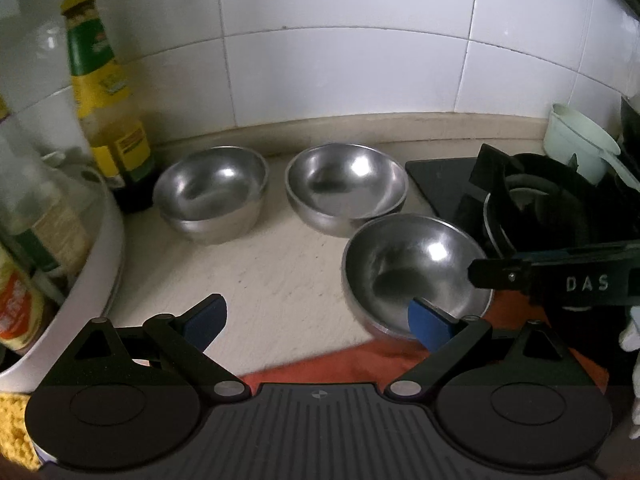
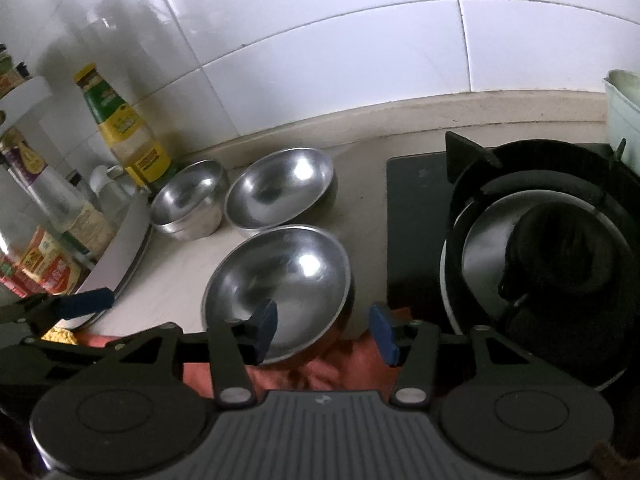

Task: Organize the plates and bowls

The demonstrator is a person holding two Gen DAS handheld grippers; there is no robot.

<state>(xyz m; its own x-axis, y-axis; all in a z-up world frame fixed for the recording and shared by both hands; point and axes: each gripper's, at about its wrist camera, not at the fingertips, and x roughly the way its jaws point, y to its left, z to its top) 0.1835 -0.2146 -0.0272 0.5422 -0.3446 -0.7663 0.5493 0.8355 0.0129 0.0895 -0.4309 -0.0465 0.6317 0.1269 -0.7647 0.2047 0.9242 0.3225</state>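
The countertop (image 1: 260,272) is pale and speckled, and it meets a white tiled wall (image 1: 340,40) at the back. A black gas hob (image 2: 416,216) with a round burner grate (image 2: 540,240) occupies the countertop's right side.

Three stainless steel bowls stand upright on the countertop. The nearest bowl (image 2: 280,280) is just beside the hob's left edge, and its near rim sits over an orange cloth (image 2: 344,368). The middle bowl (image 1: 346,186) stands behind it, close to it. The far-left unit (image 1: 212,194) is two bowls nested, set apart from the middle bowl and just beside a yellow-labelled glass bottle (image 1: 108,108).

The left gripper (image 1: 316,324) has its jaws wide apart, with nothing between them; its right pad overlaps the nearest bowl's near rim in the left wrist view.

The right gripper (image 2: 324,330) has its jaws partly apart. The left pad (image 2: 266,330) lies over the bowl's interior and the right pad (image 2: 382,334) lies outside the rim. Contact between pads and rim cannot be determined.
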